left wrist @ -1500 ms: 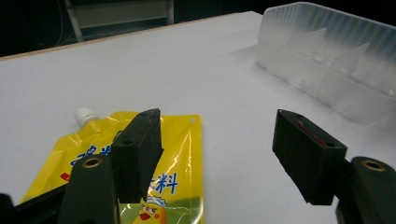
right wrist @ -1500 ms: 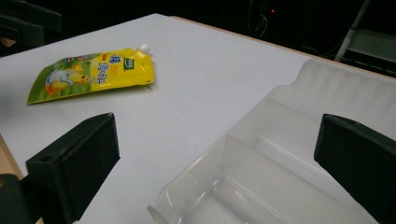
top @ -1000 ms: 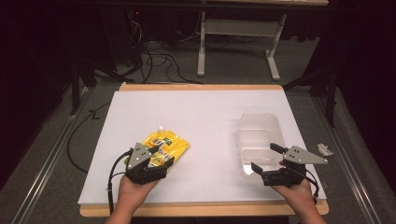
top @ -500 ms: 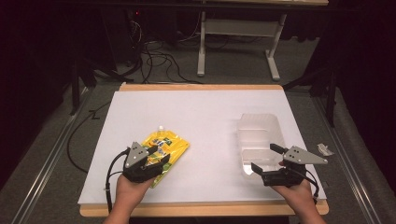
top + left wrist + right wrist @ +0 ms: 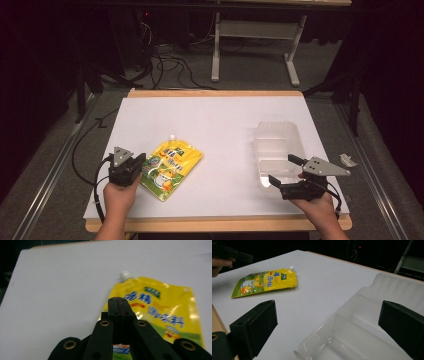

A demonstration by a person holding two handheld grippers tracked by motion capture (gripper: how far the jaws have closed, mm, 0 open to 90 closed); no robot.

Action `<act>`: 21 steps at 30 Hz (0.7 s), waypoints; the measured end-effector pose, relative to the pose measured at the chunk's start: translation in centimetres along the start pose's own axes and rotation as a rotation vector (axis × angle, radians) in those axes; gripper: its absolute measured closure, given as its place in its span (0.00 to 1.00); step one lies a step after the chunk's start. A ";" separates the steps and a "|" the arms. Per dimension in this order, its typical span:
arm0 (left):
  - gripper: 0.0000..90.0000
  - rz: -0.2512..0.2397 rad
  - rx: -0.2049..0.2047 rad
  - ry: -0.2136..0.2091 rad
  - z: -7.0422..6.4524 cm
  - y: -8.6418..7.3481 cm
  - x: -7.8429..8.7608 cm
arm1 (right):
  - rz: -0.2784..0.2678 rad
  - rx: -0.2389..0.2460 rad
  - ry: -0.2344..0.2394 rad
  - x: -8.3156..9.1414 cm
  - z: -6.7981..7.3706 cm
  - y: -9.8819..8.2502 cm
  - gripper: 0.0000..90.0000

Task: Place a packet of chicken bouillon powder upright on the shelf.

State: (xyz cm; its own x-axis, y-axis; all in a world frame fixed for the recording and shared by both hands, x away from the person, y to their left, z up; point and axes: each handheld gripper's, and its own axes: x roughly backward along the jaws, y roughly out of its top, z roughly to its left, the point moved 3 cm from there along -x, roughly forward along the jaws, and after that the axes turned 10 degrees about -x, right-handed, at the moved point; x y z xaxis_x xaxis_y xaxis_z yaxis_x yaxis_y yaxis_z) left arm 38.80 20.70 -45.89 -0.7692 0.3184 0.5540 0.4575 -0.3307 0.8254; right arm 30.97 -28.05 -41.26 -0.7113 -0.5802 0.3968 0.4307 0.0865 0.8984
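The yellow spouted pouch (image 5: 170, 167) lies flat on the white table (image 5: 220, 125), toward my left side of it, its white cap (image 5: 125, 275) pointing away from me and its printed face up. My left gripper (image 5: 119, 305) hangs just over the pouch's near left part; its jaws have just been closing and now stand pressed together tip to tip, with nothing caught between them (the pouch shows below and beyond them, lying loose on the table). In the high view that gripper (image 5: 141, 162) sits at the pouch's left edge, my hand (image 5: 118, 195) behind it.

Well apart to the right is the clear plastic container (image 5: 276, 150), open side up, an inner divider visible through its wall. My right gripper (image 5: 285, 170) is at the container's near end with its jaws spread wide, one on each side of the container's near part in its own view, gripping nothing.
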 end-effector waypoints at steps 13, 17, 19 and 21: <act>1.00 0.200 0.086 0.012 2.8 -3.2 -3.0 | 0.013 0.004 0.007 -0.2 0.1 -0.2 0.04; 1.00 0.208 0.073 -0.016 2.6 -3.2 -2.8 | 0.012 0.009 0.008 -0.2 0.1 -0.2 0.04; 1.00 0.204 0.063 -0.064 2.0 -3.3 -2.6 | 0.013 0.009 0.009 -0.2 0.1 -0.2 0.04; 1.00 0.207 0.037 -0.089 1.3 -3.3 -2.4 | 0.015 0.012 0.008 -0.2 0.1 -0.2 0.04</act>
State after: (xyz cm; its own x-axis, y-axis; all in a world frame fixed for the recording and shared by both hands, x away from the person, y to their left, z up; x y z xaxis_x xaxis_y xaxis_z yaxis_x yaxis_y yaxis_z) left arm 39.70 22.16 -49.80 -0.6155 0.3245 0.7182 0.6188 -0.3654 0.6954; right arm 30.99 -27.82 -41.48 -0.7004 -0.5851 0.4088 0.4342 0.1053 0.8946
